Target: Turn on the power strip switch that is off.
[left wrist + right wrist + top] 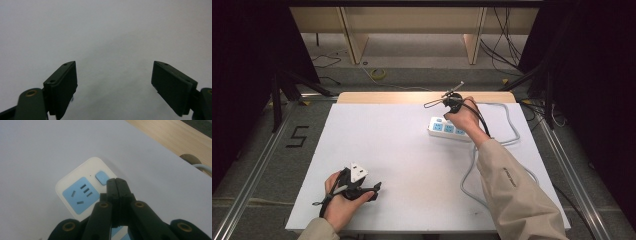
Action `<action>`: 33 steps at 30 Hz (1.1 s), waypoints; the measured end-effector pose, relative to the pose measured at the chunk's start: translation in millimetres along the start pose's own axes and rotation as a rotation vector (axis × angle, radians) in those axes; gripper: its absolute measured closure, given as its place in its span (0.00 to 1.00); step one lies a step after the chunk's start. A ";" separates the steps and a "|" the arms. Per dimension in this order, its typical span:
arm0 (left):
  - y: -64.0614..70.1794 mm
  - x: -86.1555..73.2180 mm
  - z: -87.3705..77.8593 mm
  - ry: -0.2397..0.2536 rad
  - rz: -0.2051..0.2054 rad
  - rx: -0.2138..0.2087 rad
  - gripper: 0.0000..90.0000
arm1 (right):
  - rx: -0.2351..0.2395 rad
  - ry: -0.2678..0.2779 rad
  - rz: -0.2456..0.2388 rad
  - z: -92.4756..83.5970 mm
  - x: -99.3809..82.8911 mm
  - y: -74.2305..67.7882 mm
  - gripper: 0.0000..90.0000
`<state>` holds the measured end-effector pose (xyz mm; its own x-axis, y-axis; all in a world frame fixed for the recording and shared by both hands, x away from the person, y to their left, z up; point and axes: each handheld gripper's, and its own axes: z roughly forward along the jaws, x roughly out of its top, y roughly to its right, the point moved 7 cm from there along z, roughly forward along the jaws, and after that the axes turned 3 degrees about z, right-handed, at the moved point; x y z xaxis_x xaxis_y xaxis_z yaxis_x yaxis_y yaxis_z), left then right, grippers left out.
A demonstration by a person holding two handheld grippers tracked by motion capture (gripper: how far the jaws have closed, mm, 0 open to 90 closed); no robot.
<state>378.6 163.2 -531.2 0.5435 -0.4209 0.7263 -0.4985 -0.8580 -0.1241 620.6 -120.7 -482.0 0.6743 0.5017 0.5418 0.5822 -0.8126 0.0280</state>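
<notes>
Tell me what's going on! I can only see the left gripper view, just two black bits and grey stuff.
Observer: Those bits are your left tool, open, over a bare white table.
Operator: Is there anything else on the table?
Observer: Yes, a white power strip with blue sockets lies at the far right.
Operator: Where's the other tool?
Observer: The right tool is above that strip, its jaws shut with nothing between them.
Operator: What's it pointing at?
Observer: In the right gripper view its tip sits by the small blue button at the strip's end; whether it touches, I cannot tell.
</notes>
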 end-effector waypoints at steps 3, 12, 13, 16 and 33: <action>0.1 -0.1 0.0 -0.002 0.002 -0.001 0.23 | -0.004 0.001 0.005 0.9 0.7 0.4 1.00; 0.4 0.0 0.2 -0.002 0.002 -0.002 0.23 | -0.003 -0.003 0.011 4.1 2.8 -0.2 1.00; 0.5 0.0 0.3 -0.002 0.002 -0.001 0.23 | -0.002 -0.004 0.009 4.6 3.0 0.0 1.00; 0.5 0.3 0.4 -0.002 0.003 -0.002 0.23 | -0.006 -0.002 0.011 6.3 4.5 0.0 1.00; 0.3 0.0 0.3 -0.003 -0.001 -0.005 0.23 | -0.002 -0.009 0.005 14.8 11.4 -5.7 1.00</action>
<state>378.6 162.9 -531.5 0.5458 -0.4211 0.7244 -0.5012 -0.8569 -0.1205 631.7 -105.9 -488.4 0.6814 0.5003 0.5343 0.5778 -0.8157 0.0269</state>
